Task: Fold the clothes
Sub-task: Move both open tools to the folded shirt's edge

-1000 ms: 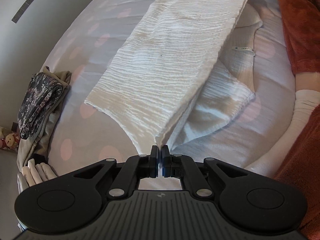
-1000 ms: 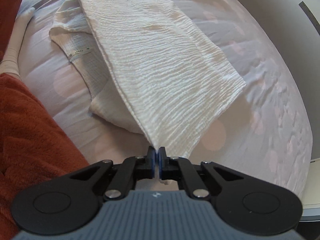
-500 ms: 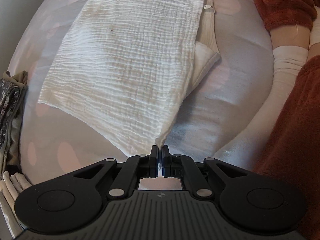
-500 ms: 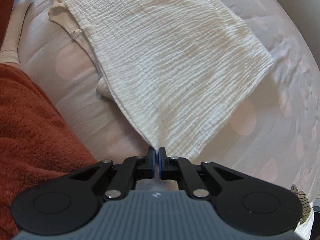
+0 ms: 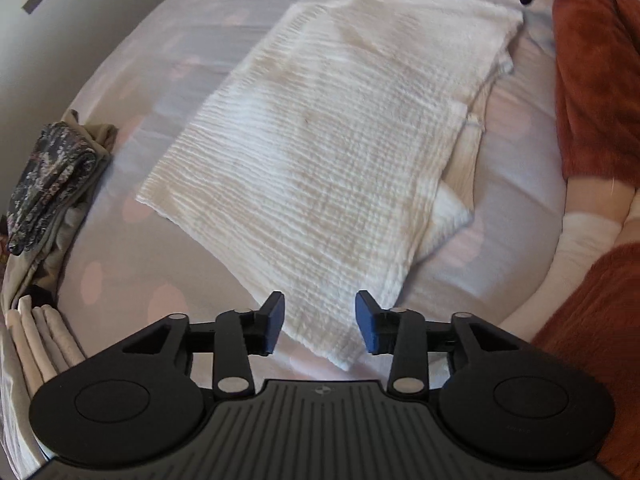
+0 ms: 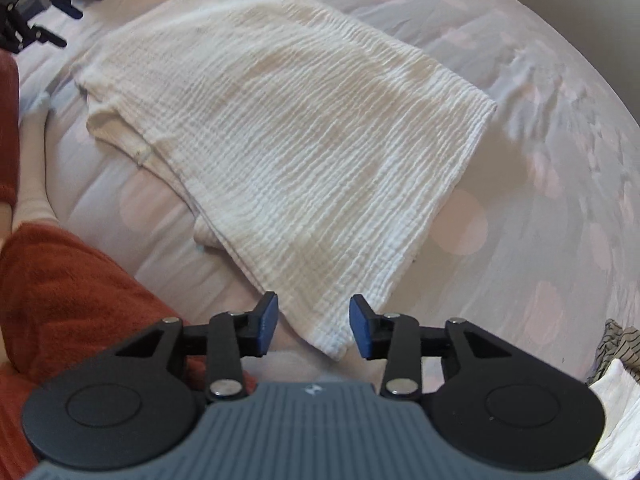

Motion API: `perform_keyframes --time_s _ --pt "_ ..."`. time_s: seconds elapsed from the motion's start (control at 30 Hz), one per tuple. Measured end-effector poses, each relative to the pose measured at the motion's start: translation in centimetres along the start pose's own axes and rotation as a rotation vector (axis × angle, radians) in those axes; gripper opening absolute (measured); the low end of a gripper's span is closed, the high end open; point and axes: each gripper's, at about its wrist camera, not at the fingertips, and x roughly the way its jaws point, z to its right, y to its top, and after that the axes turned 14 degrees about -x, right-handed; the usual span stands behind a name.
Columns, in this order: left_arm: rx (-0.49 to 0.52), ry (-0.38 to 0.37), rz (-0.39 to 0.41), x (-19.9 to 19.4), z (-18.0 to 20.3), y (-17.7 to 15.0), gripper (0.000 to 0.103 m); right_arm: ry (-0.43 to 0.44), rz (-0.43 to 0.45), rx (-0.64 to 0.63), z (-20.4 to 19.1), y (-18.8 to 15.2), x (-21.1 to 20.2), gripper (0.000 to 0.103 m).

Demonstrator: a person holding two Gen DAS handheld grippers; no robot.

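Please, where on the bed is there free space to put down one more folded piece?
The bedsheet is bare on the far side of the white garment, out to the bed edge. Another bare strip lies between the garment and the dark patterned clothes. That corner, with folded pale cloths, is crowded. Both grippers hang open over the garment's near corners.

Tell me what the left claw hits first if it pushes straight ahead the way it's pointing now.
Most likely the white crinkled garment. The left claw is open, and the garment's near corner lies between its fingers, so going forward it would run onto the folded cloth on the bed. How far above the fabric it sits is unclear.
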Motion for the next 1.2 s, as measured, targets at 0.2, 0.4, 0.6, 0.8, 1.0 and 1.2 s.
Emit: perform_keyframes --time_s 0.2,0.4,0.6,0.8,1.0,1.2 --pt "-0.397 -0.045 0.172 -2.5 -0.4 4.3 0.041 0.007 0.130 0.214 -0.1 1.8 -1.1 0.053" --pt "-0.637 -0.101 0.246 -2.4 0.2 7.9 0.042 0.007 0.219 0.417 0.3 3.7 -1.2 0.058" --pt "-0.698 -0.164 0.285 0.2 0.1 9.9 0.045 -0.084 0.242 0.578 1.8 3.7 -0.2 0.074" --pt "-0.750 -0.226 0.199 6.3 -1.0 10.3 0.038 -0.131 0.207 0.756 4.2 3.3 3.0 0.079" --pt "-0.786 -0.205 0.159 10.3 -1.6 9.5 0.035 -0.162 0.200 0.802 6.3 4.3 6.3 0.081" --pt "-0.816 -0.197 0.194 11.7 -2.3 9.3 0.034 -0.167 0.200 0.806 8.5 5.0 8.4 0.082"
